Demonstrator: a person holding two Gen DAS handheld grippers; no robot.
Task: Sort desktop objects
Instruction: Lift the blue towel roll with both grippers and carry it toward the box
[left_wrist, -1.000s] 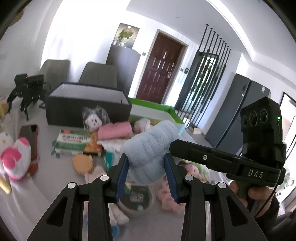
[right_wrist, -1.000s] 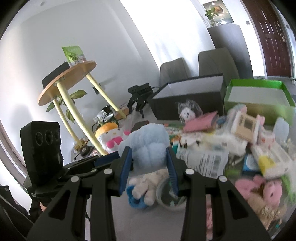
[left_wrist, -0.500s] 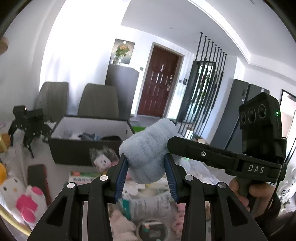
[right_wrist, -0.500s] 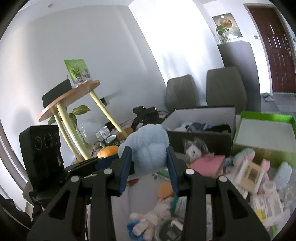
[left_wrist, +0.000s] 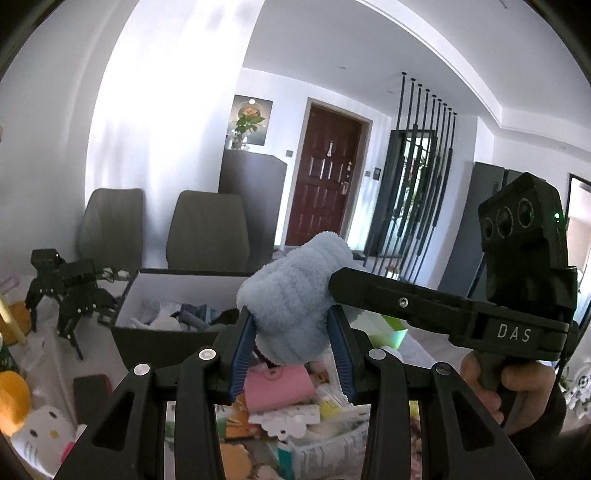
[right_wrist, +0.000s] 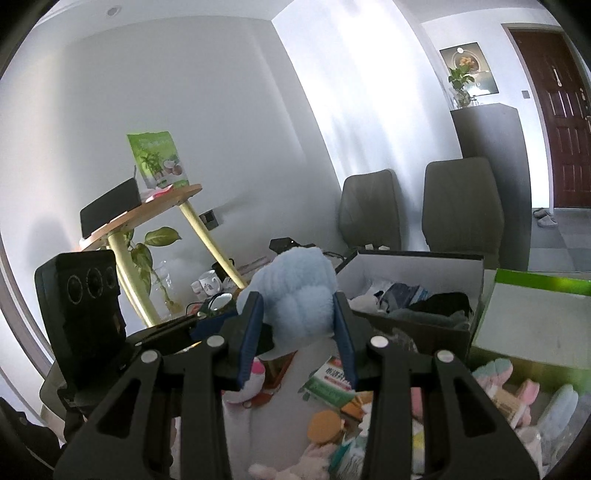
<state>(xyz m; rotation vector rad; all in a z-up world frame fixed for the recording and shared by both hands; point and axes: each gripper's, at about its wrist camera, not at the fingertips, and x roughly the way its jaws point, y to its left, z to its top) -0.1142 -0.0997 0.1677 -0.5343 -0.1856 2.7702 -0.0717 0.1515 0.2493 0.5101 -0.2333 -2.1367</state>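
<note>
Two handheld grippers hold one fluffy pale blue plush bundle (left_wrist: 295, 302) between them, lifted above a cluttered surface (right_wrist: 284, 373). The left gripper (left_wrist: 291, 350) has its jaws partly closed, the blue pads pressing into the bundle's lower sides; the right gripper (right_wrist: 297, 332) grips it the same way from the other side, its black body crossing the left view with a hand (left_wrist: 506, 380) on the handle. The bundle looks like a rolled fleece cloth or soft toy, ribbed into thick folds. It seems light and very squashy, likely to sag or unroll if pinched only at an edge, so a hold across its thick middle suits it best; it is not fragile or slippery. Its long axis runs up and away from the jaws, the rounded free end tilting toward the upper right in the left view. Just beyond it sits an open dark box (right_wrist: 417, 332) holding folded clothes, with a green-rimmed box (right_wrist: 535, 284) beside that.
</note>
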